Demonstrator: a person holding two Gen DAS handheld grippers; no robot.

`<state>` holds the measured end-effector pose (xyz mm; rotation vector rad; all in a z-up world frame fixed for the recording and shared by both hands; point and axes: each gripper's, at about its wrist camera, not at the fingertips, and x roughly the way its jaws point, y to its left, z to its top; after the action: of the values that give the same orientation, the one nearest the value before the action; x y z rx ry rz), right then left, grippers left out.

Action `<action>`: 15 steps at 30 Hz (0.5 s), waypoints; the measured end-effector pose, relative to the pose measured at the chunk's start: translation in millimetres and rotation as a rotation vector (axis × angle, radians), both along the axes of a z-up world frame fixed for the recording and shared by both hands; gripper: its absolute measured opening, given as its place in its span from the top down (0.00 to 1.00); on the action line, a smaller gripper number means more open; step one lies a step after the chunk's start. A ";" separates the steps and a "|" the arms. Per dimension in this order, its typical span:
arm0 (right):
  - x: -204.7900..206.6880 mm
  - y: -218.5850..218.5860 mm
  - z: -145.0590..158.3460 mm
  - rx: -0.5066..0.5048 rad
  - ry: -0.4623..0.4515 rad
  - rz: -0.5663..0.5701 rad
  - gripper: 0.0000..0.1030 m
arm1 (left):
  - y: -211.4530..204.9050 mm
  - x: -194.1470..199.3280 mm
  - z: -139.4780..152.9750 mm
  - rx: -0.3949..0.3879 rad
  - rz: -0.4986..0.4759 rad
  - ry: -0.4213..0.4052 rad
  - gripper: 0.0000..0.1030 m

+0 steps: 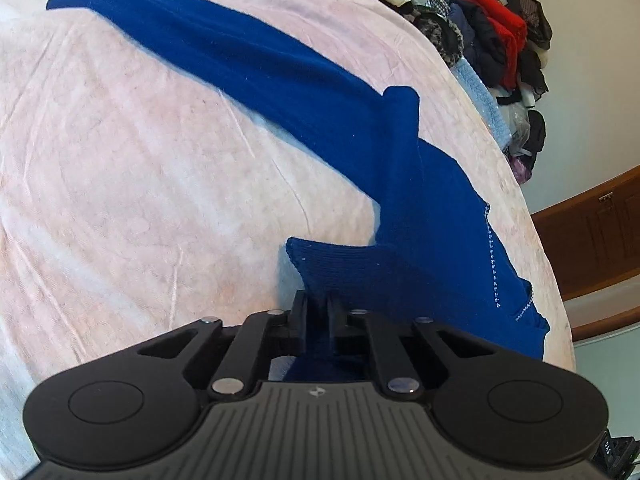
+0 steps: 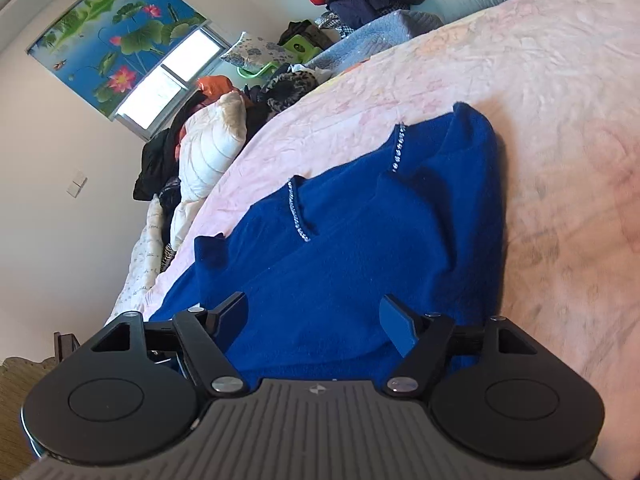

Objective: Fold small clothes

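While clamped on a ribbed edge of the blue sweater (image 1: 248, 64), left tongs (image 1: 318, 310) carry the whole garment alone; right tongs (image 2: 312, 320) gaping wide above the body, nothing pinched. Spread across the pink bed cover (image 1: 100, 140), one sleeve trailing far off (the rhinestone trim (image 2: 298, 216) apparently marking the neckline, hard to confirm). Risks: dragging the sleeve into a twist under a one-sided pull; bunching several layers if closed blind on the rumpled middle; slipping off the cover's edge nearby.
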<state>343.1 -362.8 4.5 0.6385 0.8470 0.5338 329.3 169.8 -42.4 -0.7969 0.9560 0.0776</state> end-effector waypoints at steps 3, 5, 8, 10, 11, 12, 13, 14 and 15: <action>-4.2 -0.4 -2.5 0.018 0.014 -0.002 0.25 | -9.6 0.1 10.2 0.056 -0.036 -0.030 0.95; -7.6 -4.0 -8.0 0.068 0.054 -0.012 0.26 | -17.7 3.2 23.7 0.067 -0.078 -0.067 0.96; -14.1 -13.6 -25.0 0.232 0.154 -0.047 0.23 | -32.9 11.7 49.6 0.053 -0.149 -0.130 0.96; -19.4 -22.7 -35.8 0.322 0.207 -0.105 0.23 | -45.2 16.8 72.7 0.044 -0.193 -0.192 0.96; -22.0 -28.4 -40.3 0.364 0.224 -0.140 0.23 | -50.5 18.1 84.1 0.041 -0.211 -0.221 0.96; -24.6 -34.4 -44.3 0.401 0.237 -0.178 0.23 | -55.1 19.2 94.4 0.033 -0.229 -0.250 0.96; -26.8 -39.9 -47.9 0.420 0.252 -0.218 0.22 | -59.5 20.1 104.0 0.025 -0.248 -0.277 0.96; -28.4 -43.6 -50.5 0.423 0.272 -0.253 0.20 | -64.3 20.1 114.2 0.026 -0.267 -0.303 0.96; -29.3 -46.2 -54.0 0.420 0.292 -0.286 0.22 | -68.2 20.3 120.9 0.031 -0.282 -0.321 0.96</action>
<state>313.8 -408.9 -49.5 1.2253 0.9036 0.3623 349.6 101.6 78.5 -0.6167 0.7506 -0.2731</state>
